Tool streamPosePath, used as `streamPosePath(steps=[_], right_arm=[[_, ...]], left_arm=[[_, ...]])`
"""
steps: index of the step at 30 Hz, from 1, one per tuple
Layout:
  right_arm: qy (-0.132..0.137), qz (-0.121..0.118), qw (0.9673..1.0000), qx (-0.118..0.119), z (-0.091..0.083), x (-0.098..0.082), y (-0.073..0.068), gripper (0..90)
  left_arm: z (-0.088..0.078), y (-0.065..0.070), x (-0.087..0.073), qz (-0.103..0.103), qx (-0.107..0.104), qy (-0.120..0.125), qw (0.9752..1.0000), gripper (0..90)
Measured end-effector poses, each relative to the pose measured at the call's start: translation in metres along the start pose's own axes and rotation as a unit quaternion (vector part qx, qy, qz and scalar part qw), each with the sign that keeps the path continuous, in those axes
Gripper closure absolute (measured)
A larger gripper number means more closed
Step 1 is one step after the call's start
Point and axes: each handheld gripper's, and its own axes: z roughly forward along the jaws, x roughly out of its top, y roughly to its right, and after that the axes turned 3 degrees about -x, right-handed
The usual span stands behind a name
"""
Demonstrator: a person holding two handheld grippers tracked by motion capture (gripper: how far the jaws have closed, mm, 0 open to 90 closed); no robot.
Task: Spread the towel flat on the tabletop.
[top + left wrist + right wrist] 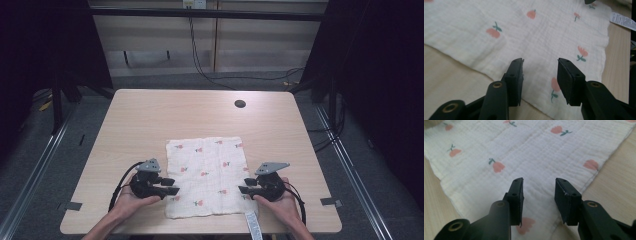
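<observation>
Two tools, left tool (170,186) and right tool (246,185), jaws apart, flank a flowered cloth (207,175) whose tag (253,226) overhangs the table (150,115).

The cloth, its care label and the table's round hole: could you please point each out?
cloth (207,172), high view, its flat middle.
care label (253,226), high view, its white strip by the cloth's near corner.
round hole (240,104), high view, its dark centre.

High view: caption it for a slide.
Two hand-held grippers, left and right, open at opposite edges of a flower-print cloth lying flat on a wooden table.
</observation>
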Motion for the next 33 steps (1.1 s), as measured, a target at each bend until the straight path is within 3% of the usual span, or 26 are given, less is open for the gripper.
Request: streamPosePath(steps=[3, 6, 8, 11, 16, 22, 28, 29, 33], right_arm=[[-0.006, -0.019, 0.9998, -0.007, 0.002, -0.001, -0.003, 54.6], [-0.011, -0.051, 0.9983, -0.028, 0.003, -0.001, -0.010, 59.5], [-0.016, -0.046, 0.9985, -0.027, 0.001, -0.001, -0.011, 72.3], [-0.016, -0.043, 0.9985, -0.029, -0.002, -0.004, -0.011, 82.0], [-0.023, -0.022, 0.9994, -0.012, -0.007, -0.008, -0.013, 86.7], [-0.030, -0.027, 0.9992, 0.005, -0.015, -0.016, -0.028, 86.7], [-0.032, -0.019, 0.9992, 0.018, -0.017, -0.019, -0.037, 84.1], [-0.029, -0.028, 0.9991, 0.015, -0.018, -0.020, -0.039, 81.8], [-0.009, -0.030, 0.9994, 0.017, -0.019, -0.015, -0.042, 77.3]], left_arm=[[0.007, 0.007, -0.003, 0.019, 0.013, -0.005, 0.9997, 52.6], [0.008, 0.012, -0.003, 0.029, 0.019, -0.007, 0.9994, 50.2], [0.007, 0.014, -0.005, 0.037, 0.019, -0.015, 0.9990, 50.1], [0.005, 0.019, -0.008, 0.066, 0.038, -0.021, 0.9969, 52.8], [0.006, 0.022, -0.007, 0.083, 0.069, -0.028, 0.9938, 65.8], [0.006, 0.025, -0.008, 0.088, 0.047, -0.035, 0.9944, 86.3], [-0.004, 0.023, -0.013, 0.082, 0.028, -0.049, 0.9950, 88.6], [-0.004, 0.023, -0.015, 0.077, 0.027, -0.040, 0.9958, 88.6], [-0.008, 0.023, -0.014, 0.086, 0.016, -0.061, 0.9943, 85.6]])
